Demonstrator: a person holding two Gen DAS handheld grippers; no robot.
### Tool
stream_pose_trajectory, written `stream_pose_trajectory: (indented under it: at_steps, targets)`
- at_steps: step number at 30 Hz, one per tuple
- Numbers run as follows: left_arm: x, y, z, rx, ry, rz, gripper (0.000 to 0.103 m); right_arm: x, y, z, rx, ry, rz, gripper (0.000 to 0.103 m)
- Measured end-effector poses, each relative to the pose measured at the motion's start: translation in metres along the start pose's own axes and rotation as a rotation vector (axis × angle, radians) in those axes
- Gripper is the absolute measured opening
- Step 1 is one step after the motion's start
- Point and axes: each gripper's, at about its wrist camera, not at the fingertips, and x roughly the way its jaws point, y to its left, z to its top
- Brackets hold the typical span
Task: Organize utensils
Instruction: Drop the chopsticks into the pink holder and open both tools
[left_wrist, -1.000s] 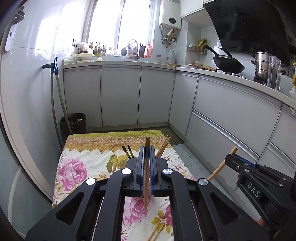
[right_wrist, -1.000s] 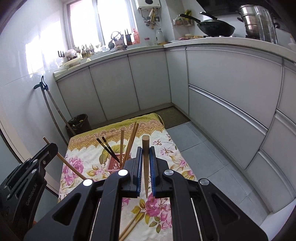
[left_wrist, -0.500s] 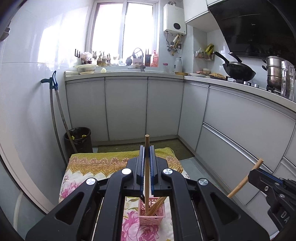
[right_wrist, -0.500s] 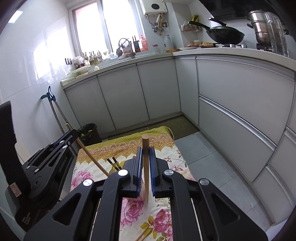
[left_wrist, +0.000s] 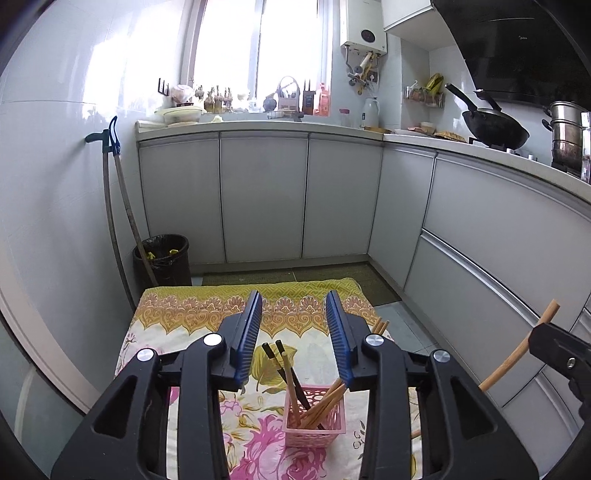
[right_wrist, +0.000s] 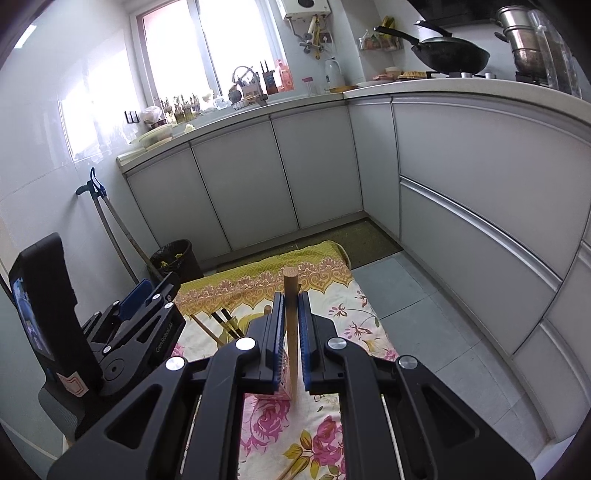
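Note:
A pink mesh basket (left_wrist: 314, 424) stands on the floral cloth (left_wrist: 192, 317) and holds several wooden chopsticks (left_wrist: 325, 400). My left gripper (left_wrist: 294, 325) is open and empty, just above and behind the basket. My right gripper (right_wrist: 291, 325) is shut on a wooden chopstick (right_wrist: 290, 332), held upright; a corner of the basket (right_wrist: 283, 386) shows behind its fingers. The right gripper and its chopstick (left_wrist: 517, 350) show at the right edge of the left wrist view. A pair of dark chopsticks (right_wrist: 226, 323) lies on the cloth.
The cloth-covered table stands in a narrow kitchen with white cabinets (left_wrist: 264, 195) behind and to the right. A black bin (left_wrist: 162, 260) and leaning poles (left_wrist: 110, 206) are at the back left. More loose chopsticks (right_wrist: 293, 467) lie near the front edge.
My left gripper has opened and let go of its chopstick, which now stands in the pink basket. My right gripper has kept its chopstick and moved in beside the basket.

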Motion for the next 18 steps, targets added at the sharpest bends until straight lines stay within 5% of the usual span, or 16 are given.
stream_pose_trajectory:
  at_steps: [7, 18]
  targets:
    - [-0.038, 0.008, 0.014, -0.002, -0.073, 0.035, 0.046, 0.0, 0.012, 0.006, 0.0, -0.012, 0.029, 0.008]
    - [-0.054, 0.036, 0.01, -0.021, -0.106, 0.074, 0.048, 0.027, 0.045, 0.013, -0.019, -0.051, 0.062, 0.008]
